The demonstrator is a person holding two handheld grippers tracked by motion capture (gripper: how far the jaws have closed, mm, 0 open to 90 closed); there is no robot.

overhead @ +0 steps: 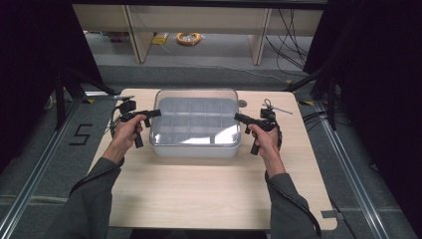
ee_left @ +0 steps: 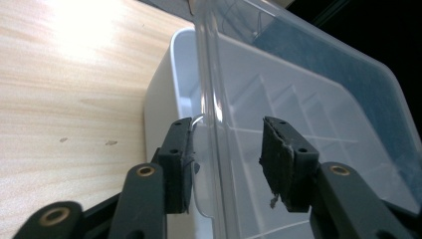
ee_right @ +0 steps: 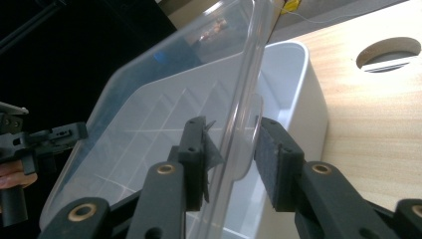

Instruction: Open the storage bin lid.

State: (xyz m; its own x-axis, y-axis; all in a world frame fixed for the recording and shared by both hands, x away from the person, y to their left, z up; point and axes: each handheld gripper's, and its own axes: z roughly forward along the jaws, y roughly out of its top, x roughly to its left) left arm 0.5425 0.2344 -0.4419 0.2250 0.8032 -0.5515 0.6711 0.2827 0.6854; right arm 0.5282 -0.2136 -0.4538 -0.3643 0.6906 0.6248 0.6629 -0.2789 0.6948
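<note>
Lid (overhead: 195, 119), clear and thin, sits tilted on the white box (overhead: 191, 149) in the middle of the table (overhead: 209, 189). Left gripper (overhead: 155, 113) and right gripper (overhead: 239, 117) each close on a small end tab. It looks light, bendy and slippery, so hold both tabs

black "5" (overhead: 80, 134) on floor, left of table (overhead: 199, 189)

A clear lid (overhead: 196, 119) sits over a white box (overhead: 194, 149) on the table (overhead: 209, 189). The left gripper (overhead: 155, 113) and right gripper (overhead: 239, 117) meet its left and right edges.
</note>
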